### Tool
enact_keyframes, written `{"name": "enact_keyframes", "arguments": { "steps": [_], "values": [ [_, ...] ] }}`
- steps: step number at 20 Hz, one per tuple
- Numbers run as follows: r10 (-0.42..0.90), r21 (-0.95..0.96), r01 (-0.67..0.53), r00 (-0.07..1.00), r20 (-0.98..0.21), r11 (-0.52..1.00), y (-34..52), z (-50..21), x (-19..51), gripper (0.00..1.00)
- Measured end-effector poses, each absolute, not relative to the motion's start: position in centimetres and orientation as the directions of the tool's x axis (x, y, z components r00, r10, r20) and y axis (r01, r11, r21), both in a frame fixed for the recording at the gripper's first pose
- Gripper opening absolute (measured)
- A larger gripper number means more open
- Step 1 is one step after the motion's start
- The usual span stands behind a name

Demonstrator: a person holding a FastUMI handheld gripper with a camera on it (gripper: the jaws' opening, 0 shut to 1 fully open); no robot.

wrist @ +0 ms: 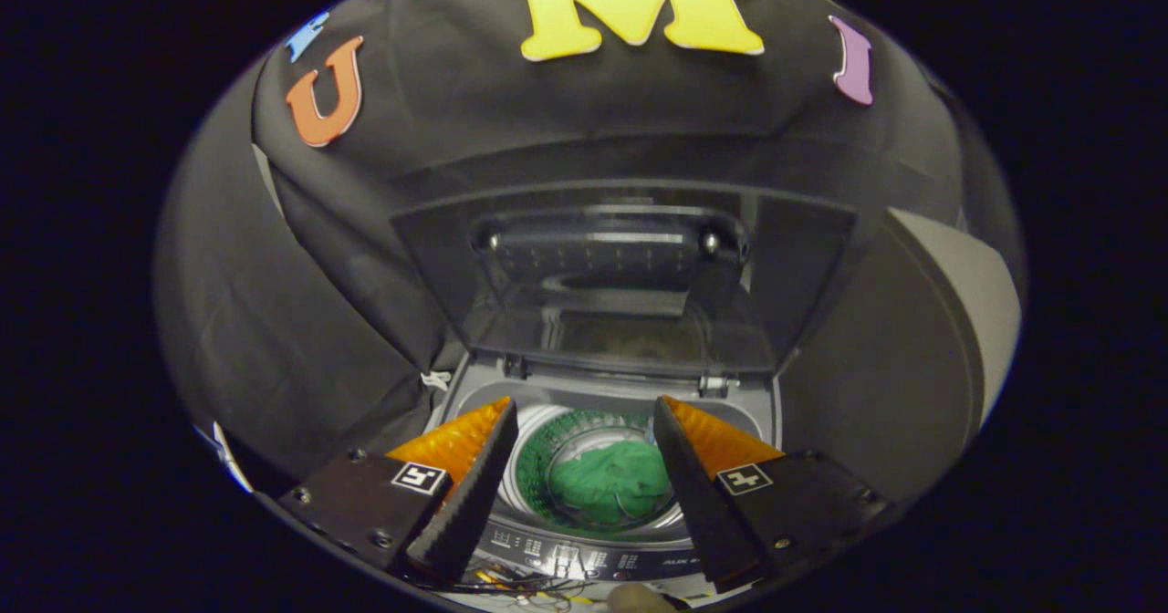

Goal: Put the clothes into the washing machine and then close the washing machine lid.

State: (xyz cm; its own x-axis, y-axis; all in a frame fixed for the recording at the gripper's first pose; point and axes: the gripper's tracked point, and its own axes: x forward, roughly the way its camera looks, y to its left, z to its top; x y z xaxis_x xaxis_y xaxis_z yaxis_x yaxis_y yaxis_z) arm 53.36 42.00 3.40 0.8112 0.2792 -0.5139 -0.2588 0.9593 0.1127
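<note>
I am holding the gripper [584, 431] released, its two fingers [474, 485] spread wide and grasping nothing, hovering above the washing machine [602, 394]. Between the fingers and below them I am seeing the green clothes [610, 483] lying bunched at the bottom of the drum [538, 467]. Just under the fingertips the machine's control panel [584, 558] is showing. Beyond the fingers the lid [620, 294] is standing raised, tilted back against the booth's black cloth wall [365, 257].

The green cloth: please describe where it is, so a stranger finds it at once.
Find the washing machine with its lid raised. In the drum below, seen between the open gripper fingers, lies the green cloth: one soft crumpled heap.
</note>
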Motion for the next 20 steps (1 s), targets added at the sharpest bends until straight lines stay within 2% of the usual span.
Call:
{"name": "enact_keyframes", "arguments": {
  "steps": [5,12,20],
  "values": [
    [0.297,0.115,-0.275,0.860,-0.415,0.955,42.0,9.9,54.3,0.93],
    [0.273,0.113,-0.249,0.895,-0.352,0.962,42.7,15.7,58.7,0.94],
    [0.196,0.099,-0.170,0.893,-0.405,0.980,42.7,16.4,65.0,0.94]
  ]
}}
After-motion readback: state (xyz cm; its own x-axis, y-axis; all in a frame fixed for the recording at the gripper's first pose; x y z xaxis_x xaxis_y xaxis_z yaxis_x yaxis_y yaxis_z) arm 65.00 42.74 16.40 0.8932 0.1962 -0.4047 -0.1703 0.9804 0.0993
